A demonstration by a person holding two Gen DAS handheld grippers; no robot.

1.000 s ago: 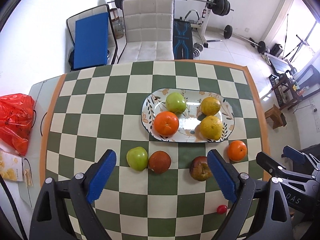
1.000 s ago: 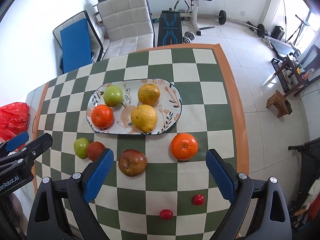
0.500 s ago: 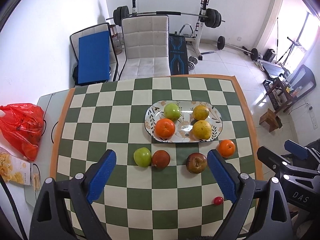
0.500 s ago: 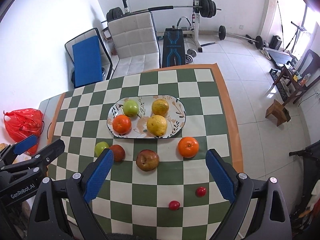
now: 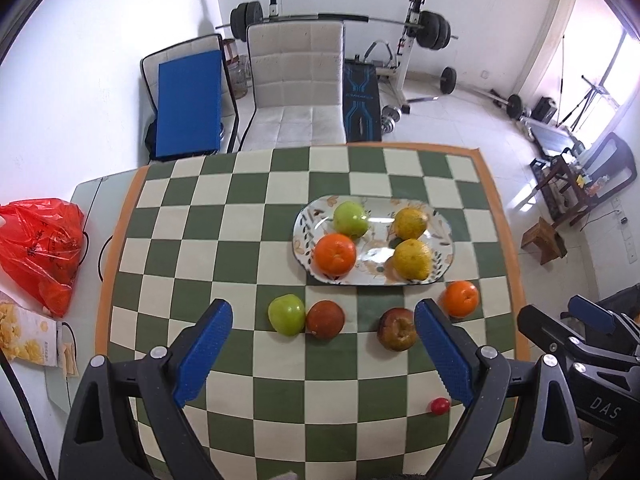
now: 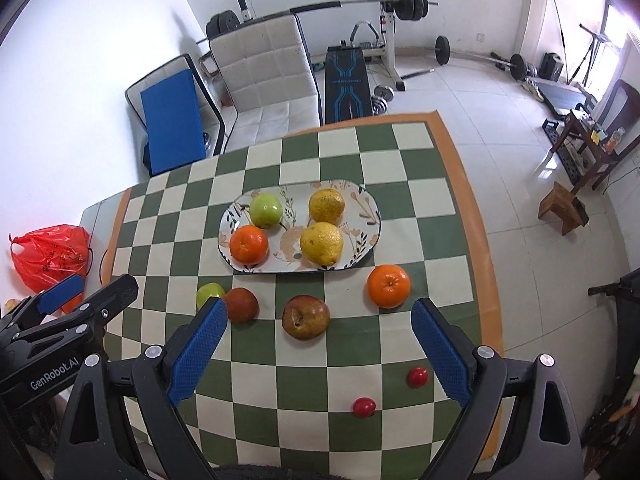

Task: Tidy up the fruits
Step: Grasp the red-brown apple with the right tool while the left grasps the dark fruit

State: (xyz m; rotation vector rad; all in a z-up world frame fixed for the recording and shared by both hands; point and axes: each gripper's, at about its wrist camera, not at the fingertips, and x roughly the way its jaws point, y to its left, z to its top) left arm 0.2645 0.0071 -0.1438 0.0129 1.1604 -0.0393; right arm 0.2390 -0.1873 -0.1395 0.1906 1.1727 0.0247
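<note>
A floral oval plate holds a green apple, an orange and two yellow citrus fruits. On the checkered cloth in front of it lie a green apple, a dark red fruit, a brownish apple and an orange. Two small red tomatoes lie nearer. My left gripper and my right gripper hover open above the near fruits, holding nothing.
A red plastic bag and a snack packet lie left of the cloth. A white chair, a blue mat and a barbell rack stand beyond the table. A wooden stool is on the floor at right.
Both grippers have pulled up and back from the table, so the plate and fruits look smaller and farther. No fruit has moved.
</note>
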